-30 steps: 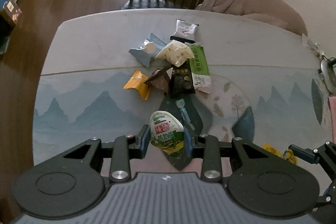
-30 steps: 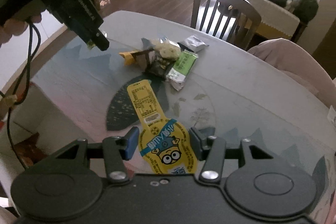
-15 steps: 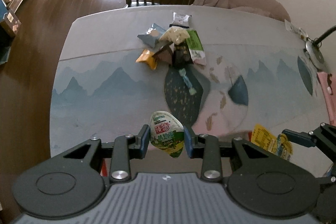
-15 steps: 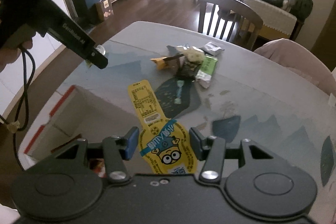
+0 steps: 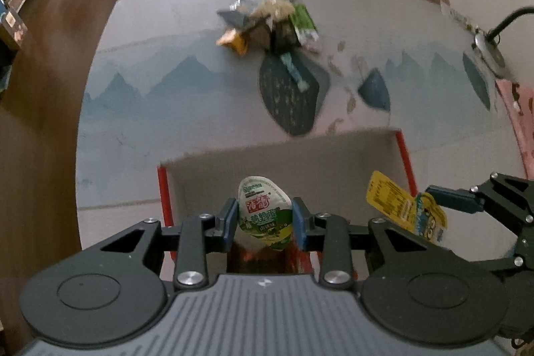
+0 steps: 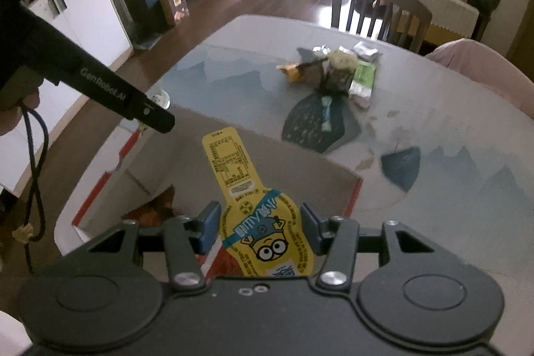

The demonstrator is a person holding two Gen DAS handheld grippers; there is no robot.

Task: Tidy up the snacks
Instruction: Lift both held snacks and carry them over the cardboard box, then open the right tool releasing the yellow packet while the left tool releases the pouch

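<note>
left gripper (image 5: 265,219) pinching green-white sealed cup (image 5: 263,212) | right gripper (image 6: 261,231) pinching long yellow cartoon-printed pouch (image 6: 253,206) | both over red-edged box (image 5: 405,155)

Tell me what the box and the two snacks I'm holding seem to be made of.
The box looks like matte cardboard: dull grey-brown inner walls with red printed edges. The yellow packet in the right gripper seems to be glossy printed plastic film, thin and flat. The white and green snack in the left gripper looks like a small plastic cup with a shiny printed foil lid, though that is uncertain.
</note>
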